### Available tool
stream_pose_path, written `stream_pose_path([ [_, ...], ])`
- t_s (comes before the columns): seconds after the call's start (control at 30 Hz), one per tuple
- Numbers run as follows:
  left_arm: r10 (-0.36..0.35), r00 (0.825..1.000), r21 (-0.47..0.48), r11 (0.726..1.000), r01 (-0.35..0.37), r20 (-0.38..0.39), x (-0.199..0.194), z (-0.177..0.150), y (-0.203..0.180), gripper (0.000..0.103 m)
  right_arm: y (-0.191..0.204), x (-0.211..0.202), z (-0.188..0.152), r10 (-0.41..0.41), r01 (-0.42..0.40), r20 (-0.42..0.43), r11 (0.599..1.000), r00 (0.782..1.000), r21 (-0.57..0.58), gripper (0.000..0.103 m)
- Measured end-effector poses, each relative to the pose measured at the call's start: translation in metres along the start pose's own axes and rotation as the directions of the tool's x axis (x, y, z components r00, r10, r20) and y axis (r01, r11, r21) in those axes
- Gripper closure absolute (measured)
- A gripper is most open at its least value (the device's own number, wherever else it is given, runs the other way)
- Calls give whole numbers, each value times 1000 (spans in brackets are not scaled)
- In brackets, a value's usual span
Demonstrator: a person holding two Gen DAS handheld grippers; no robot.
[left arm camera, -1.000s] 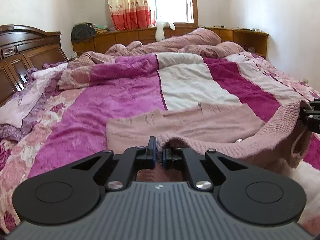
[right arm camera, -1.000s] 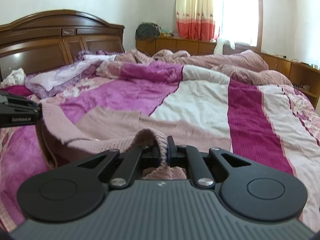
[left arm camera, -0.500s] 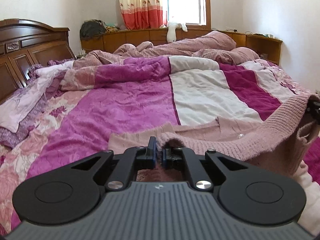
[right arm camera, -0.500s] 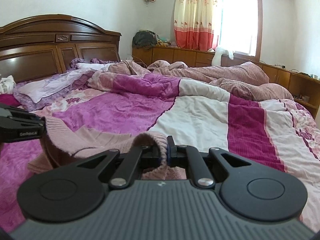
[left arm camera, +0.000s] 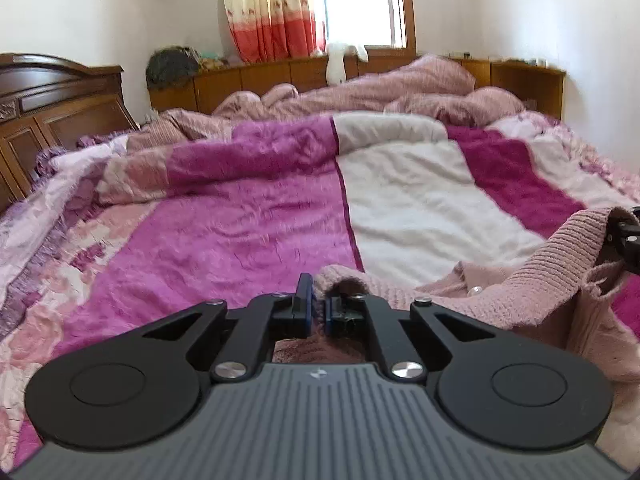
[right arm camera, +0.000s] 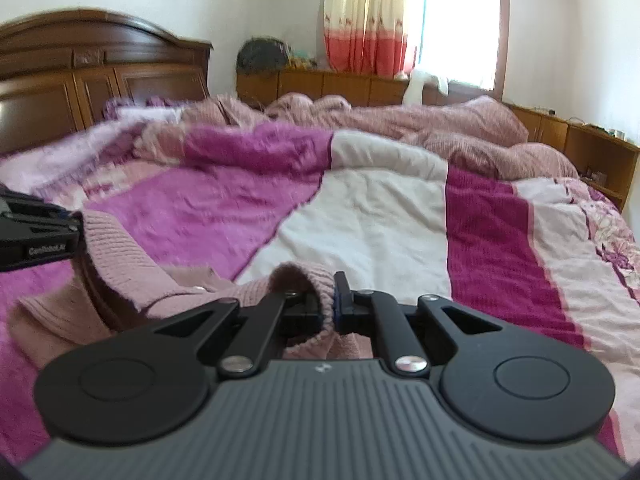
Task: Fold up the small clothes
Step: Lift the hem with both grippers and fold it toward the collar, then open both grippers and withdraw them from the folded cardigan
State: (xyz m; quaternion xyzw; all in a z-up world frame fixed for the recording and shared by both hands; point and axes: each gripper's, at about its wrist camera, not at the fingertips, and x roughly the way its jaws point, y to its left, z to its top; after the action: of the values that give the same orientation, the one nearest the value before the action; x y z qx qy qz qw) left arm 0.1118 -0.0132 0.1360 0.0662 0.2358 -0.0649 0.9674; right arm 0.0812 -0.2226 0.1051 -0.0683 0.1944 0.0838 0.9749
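1. Pinching a ribbed edge of a dusty-pink knitted cardigan (left arm camera: pixel 552 280), the left gripper (left arm camera: pixel 318 308) has its jaws pressed together on the fabric, which bunches up just over its right finger.
2. Gripping the same garment at another point of that edge, the right gripper (right arm camera: pixel 334 304) is likewise clamped shut on the knit, a loop of ribbing curling over its left finger.
3. Between the two tools the ribbed band is held up off the bed, while the rest of the cardigan sags below it and trails onto the striped quilt (left arm camera: pixel 248 236); a small pearl-like button (left arm camera: pixel 476 291) shows on the folded part in the left wrist view.
4. Each gripper appears at the edge of the other's view, holding its end of the band.
5. Magenta, white and floral pink stripes run across the quilt, with a rumpled pink blanket (right arm camera: pixel 400 120) heaped at its far side.
6. A dark wooden headboard (right arm camera: pixel 80 76) stands to the left, and a red-and-cream curtain (right arm camera: pixel 368 16) hangs beside a bright window (left arm camera: pixel 360 0) above low wooden cabinets (left arm camera: pixel 260 76).
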Motion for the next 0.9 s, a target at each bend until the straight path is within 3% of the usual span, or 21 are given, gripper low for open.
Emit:
stream_pose_path([
  [0.37,29,987,-29,999,-34,-161,96,-49,13,96,-2,75,-43,-17,21,-165,1000,986,18,94],
  [0.67,44,984,-34,998,-50,-171,100,-56,10,95,-8,84,-53,7,12,-202,995,979,95,92],
  [0.8,49,982,-33,998,-56,-184,85,-47,11,76,-14,74,-48,24,2,-198,991,980,131,87],
  [0.9,46,982,-25,998,-51,-185,69,-43,12,63,-18,61,-47,30,0,-183,987,983,162,68],
])
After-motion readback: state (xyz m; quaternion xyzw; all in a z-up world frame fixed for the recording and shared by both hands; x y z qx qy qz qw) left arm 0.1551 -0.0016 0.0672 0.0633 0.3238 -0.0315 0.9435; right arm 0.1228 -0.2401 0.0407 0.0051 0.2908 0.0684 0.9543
